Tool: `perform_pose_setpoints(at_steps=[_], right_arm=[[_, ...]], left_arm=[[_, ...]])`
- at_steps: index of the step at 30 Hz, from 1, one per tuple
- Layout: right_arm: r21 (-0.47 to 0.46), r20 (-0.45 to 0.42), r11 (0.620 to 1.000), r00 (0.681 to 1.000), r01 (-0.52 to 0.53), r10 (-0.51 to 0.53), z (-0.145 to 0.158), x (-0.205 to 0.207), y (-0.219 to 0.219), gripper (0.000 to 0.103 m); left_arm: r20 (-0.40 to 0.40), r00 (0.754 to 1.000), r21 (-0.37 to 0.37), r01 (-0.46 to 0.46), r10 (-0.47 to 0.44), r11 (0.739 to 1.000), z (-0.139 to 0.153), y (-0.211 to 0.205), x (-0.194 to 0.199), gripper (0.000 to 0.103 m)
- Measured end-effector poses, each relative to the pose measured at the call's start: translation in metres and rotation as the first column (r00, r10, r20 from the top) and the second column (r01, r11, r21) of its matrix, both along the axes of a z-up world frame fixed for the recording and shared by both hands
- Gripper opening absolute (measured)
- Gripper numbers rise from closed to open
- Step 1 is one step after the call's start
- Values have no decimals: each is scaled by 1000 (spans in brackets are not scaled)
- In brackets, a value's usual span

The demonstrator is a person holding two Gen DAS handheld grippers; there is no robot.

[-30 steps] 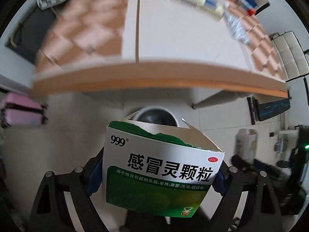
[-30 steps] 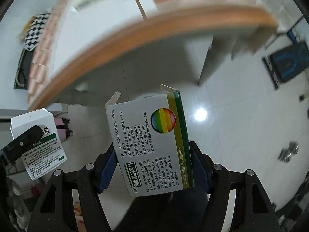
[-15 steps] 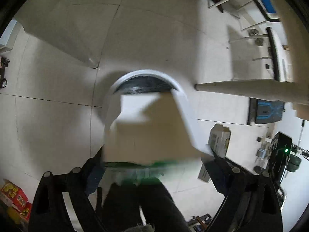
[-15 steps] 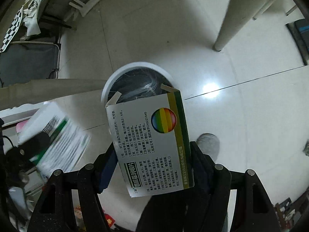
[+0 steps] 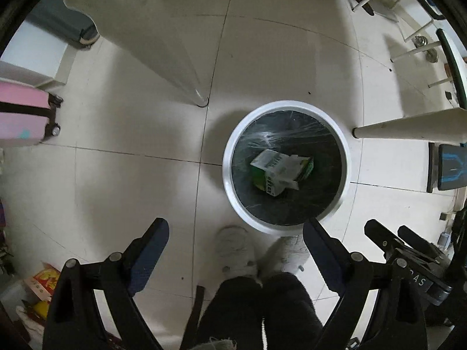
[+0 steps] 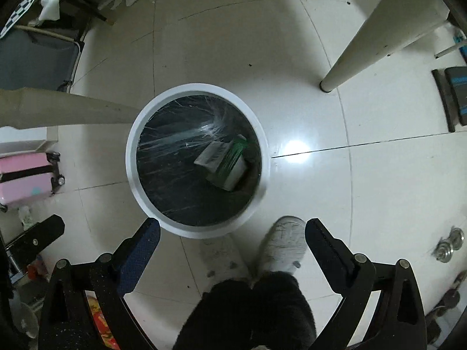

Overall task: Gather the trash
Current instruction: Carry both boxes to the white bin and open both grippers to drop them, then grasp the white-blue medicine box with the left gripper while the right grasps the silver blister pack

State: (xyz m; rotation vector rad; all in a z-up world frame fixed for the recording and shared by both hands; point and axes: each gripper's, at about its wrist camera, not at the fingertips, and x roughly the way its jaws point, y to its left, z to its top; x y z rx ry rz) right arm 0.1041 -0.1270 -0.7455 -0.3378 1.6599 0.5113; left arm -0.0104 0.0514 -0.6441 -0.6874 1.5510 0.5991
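Note:
A round white trash bin [image 5: 230, 192] with a black liner stands on the tiled floor; it also shows in the right wrist view [image 6: 131, 157]. Two green and white medicine boxes [image 5: 280, 172] lie together at its bottom, also seen in the right wrist view [image 6: 224, 162]. My left gripper [image 5: 235, 230] is open and empty, above the floor just in front of the bin. My right gripper [image 6: 232, 229] is open and empty above the bin's near rim.
White table legs [image 5: 175, 70] [image 6: 359, 58] stand beside the bin. A pink suitcase [image 5: 23, 116] is at the left. The person's slippers [image 6: 280, 245] and dark trousers are under the grippers. Weights [image 6: 448, 248] and a chair [image 5: 420, 38] sit further off.
Both grippers opened and let go of their medicine boxes, which dropped into the bin. The views tilted from the table edge down to the floor.

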Motion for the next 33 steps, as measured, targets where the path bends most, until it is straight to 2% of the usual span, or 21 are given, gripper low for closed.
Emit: perform_pose_setpoints(at_steps=[6, 14, 19, 23, 28, 30, 33], right_arm=[[-38, 51, 999, 998, -33, 34, 39, -3, -2, 100], [-39, 99, 998, 994, -48, 51, 120, -11, -10, 100], [-25, 119, 998, 991, -58, 60, 187, -24, -14, 100], [-3, 127, 998, 990, -57, 57, 250, -35, -18, 100], [49, 133, 999, 991, -17, 11, 329, -41, -22, 101], [84, 137, 996, 990, 20, -32, 363, -30, -23, 101], [122, 142, 990, 986, 76, -93, 396, 1, -23, 101]], left_arm=[[4, 1000, 34, 16, -17, 999, 33, -4, -1, 94], [34, 999, 61, 35, -37, 998, 96, -13, -14, 94], [62, 997, 68, 43, -47, 997, 153, -19, -25, 94], [90, 994, 82, 47, -55, 995, 210, -26, -33, 94], [132, 991, 107, 15, -30, 994, 268, -25, -33, 94], [139, 990, 125, 6, -24, 992, 282, -21, -25, 94], [160, 987, 153, -35, 10, 988, 297, -9, -4, 94]])
